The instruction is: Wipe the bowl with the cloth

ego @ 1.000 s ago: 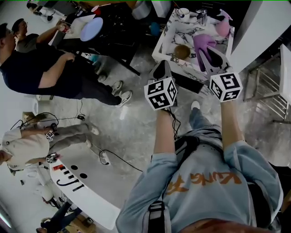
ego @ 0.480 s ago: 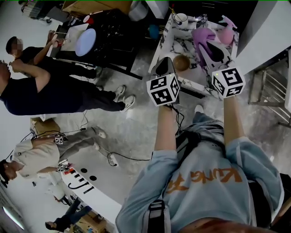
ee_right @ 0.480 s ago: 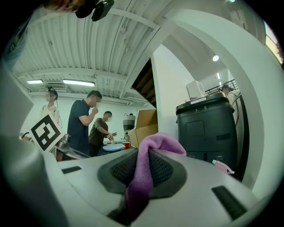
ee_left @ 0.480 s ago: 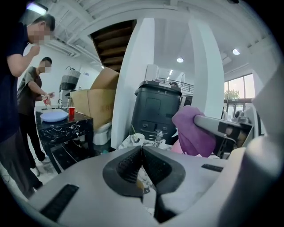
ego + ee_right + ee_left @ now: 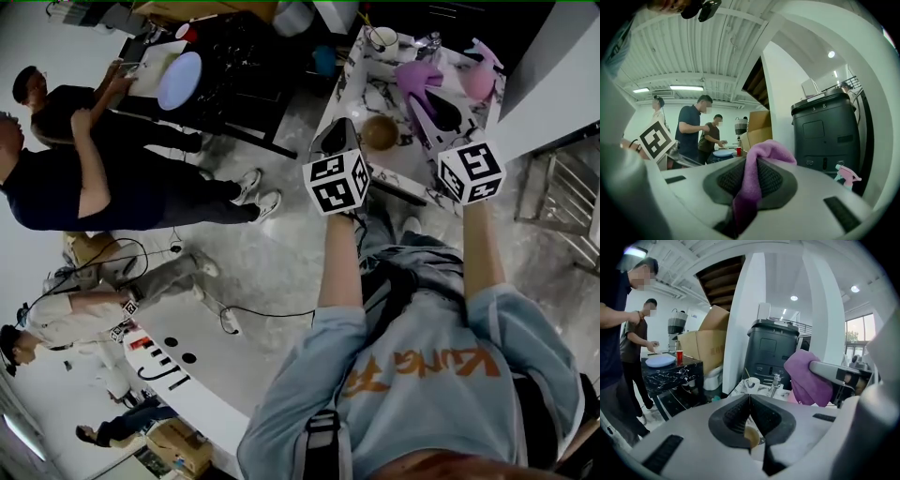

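Observation:
A brown bowl (image 5: pixel 380 132) stands near the front edge of the marble table (image 5: pixel 361 70). My left gripper (image 5: pixel 337 131) hangs just left of the bowl, short of the table edge; its jaws are shut with nothing between them (image 5: pixel 750 401). Through the gap beneath the pads, the left gripper view shows the bowl (image 5: pixel 751 437). My right gripper (image 5: pixel 427 96) reaches over the table, right of the bowl. It is shut on a purple cloth (image 5: pixel 417 80) that bulges out above its pads (image 5: pixel 750 183). The cloth (image 5: pixel 806 376) also shows in the left gripper view.
A white cup (image 5: pixel 382 37), a metal fitting (image 5: pixel 776 379) and a pink spray bottle (image 5: pixel 478 75) stand further back on the table. A black bin (image 5: pixel 825 136) is behind it. Several people stand at a black table (image 5: pixel 225 75) to the left. Cables lie on the floor (image 5: pixel 234 314).
Both grippers have come closer to the marble table. The bowl now lies right beside the left gripper's tip. The cloth stays in the right gripper.

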Motion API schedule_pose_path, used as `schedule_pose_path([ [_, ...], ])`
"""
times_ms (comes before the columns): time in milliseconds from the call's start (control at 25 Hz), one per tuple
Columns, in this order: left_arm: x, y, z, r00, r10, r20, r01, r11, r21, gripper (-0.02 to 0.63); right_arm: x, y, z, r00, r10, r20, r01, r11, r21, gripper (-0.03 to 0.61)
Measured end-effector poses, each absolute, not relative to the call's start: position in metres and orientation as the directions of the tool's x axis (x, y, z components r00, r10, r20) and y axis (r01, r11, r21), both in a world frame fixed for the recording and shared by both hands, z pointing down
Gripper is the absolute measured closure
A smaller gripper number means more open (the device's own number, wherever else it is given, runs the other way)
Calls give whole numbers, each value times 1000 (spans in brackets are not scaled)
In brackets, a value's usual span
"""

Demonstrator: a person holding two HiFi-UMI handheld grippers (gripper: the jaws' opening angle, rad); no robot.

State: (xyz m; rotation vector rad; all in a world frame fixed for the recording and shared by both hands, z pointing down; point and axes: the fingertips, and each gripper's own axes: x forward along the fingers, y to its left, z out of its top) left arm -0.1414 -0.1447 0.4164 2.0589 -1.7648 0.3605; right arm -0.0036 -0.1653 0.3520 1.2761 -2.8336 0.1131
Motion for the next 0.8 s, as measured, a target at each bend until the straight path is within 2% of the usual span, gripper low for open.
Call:
schedule_pose_path([
  [320,-122,-169,427,214,-851,480,-977,-184,110,591,18,-187,351,-622,-782,52,-783,620,-52,503],
  [800,-130,-181,455,224,-802,554,-974,-200,103,591,4,-202,372,-626,-775,86,-779,621,-84,503],
])
